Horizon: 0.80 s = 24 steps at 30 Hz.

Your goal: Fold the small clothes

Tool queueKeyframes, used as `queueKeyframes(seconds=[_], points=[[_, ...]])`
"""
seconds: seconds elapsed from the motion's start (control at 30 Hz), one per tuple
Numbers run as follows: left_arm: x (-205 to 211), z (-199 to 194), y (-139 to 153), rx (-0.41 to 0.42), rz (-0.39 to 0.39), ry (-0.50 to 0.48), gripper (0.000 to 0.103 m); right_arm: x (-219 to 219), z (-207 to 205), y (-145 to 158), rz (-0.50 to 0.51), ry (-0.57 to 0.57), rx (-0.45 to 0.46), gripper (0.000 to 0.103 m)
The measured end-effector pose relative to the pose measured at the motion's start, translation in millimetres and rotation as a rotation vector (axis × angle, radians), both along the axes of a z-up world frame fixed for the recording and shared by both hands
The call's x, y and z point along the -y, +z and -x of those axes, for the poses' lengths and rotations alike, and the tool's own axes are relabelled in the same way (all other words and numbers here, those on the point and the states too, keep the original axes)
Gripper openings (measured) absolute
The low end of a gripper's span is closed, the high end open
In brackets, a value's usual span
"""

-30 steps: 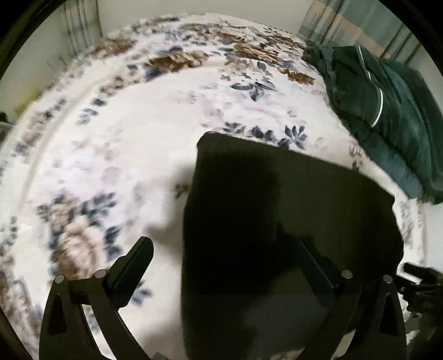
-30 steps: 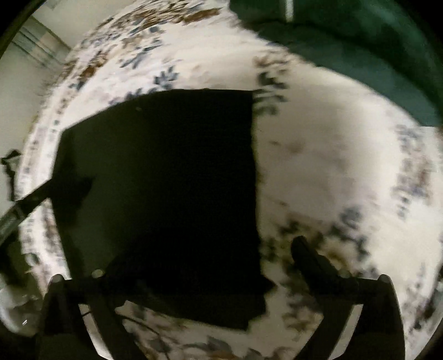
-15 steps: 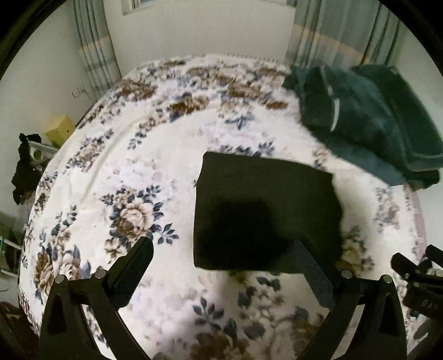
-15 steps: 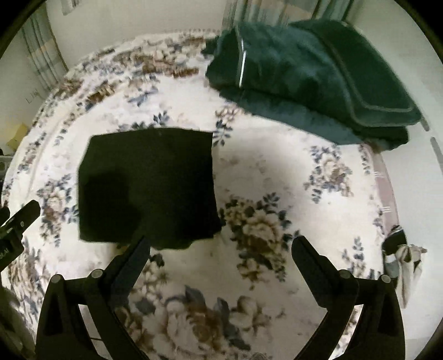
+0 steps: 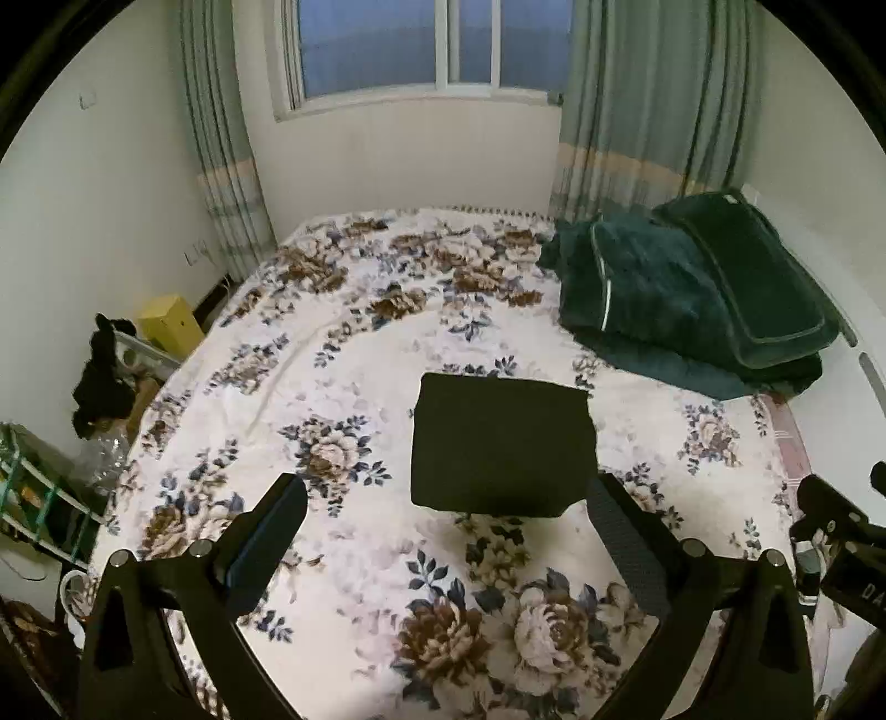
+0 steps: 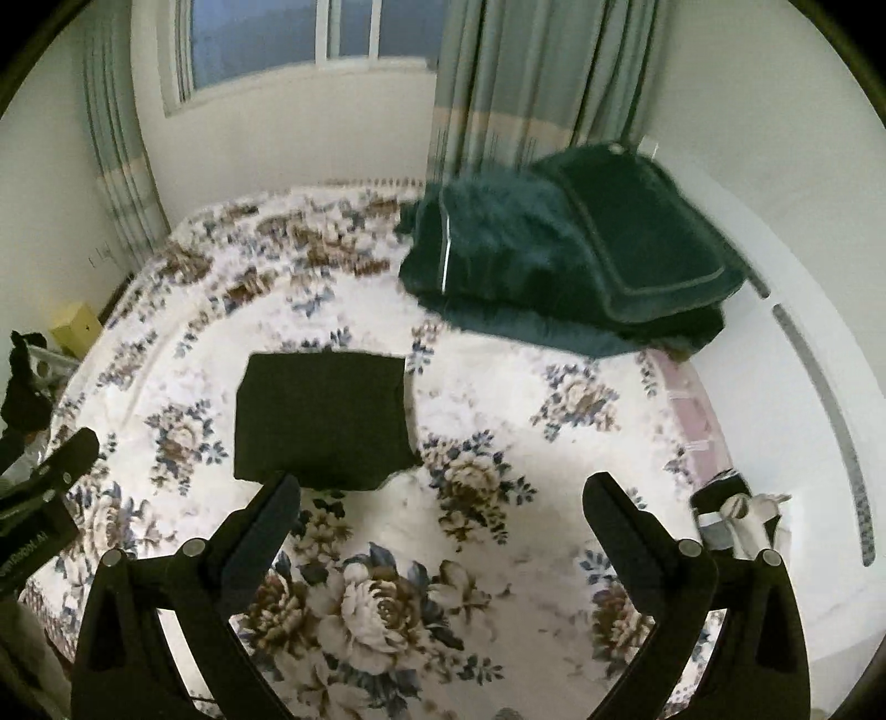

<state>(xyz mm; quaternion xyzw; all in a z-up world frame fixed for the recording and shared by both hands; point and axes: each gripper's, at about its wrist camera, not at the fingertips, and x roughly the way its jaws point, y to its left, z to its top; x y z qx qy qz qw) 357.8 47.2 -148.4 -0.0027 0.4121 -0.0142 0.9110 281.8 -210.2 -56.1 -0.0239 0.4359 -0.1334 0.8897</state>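
A black garment (image 5: 501, 446) lies folded into a flat square on the floral bedsheet (image 5: 343, 387), near the middle of the bed. It also shows in the right wrist view (image 6: 324, 418). My left gripper (image 5: 446, 518) is open and empty, held above the bed well back from the garment's near edge. My right gripper (image 6: 443, 512) is open and empty, also raised, with the garment ahead and to its left. The right gripper body (image 5: 836, 534) shows at the right edge of the left wrist view, and the left gripper body (image 6: 41, 498) shows at the left edge of the right wrist view.
A folded dark green blanket and pillow (image 5: 692, 302) lie at the bed's far right. Beside the bed on the left stand a yellow box (image 5: 169, 324) and a cluttered rack (image 5: 99, 382). A window (image 5: 398, 47) and curtains are behind.
Both grippers have pulled up and back from the folded black garment, which now lies alone on the bed. The views have widened to the whole room.
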Motion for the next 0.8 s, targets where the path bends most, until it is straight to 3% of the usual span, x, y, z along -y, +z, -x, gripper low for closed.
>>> queueKeyframes(seconds=[0.13, 0.33, 0.6, 0.8], points=[[2, 41, 38, 0.050, 0.015, -0.013, 0.103, -4, 49, 48, 0.008, 0.018, 0.059, 0.103], [4, 88, 75, 0.105, 0.017, -0.015, 0.103, -6, 106, 92, 0.004, 0.030, 0.116, 0.103], [6, 123, 98, 0.153, 0.005, 0.013, 0.103, -9, 157, 136, 0.016, 0.064, 0.190, 0.103], [7, 142, 107, 0.172, -0.003, 0.023, 0.103, -8, 173, 151, 0.005, 0.087, 0.213, 0.103]])
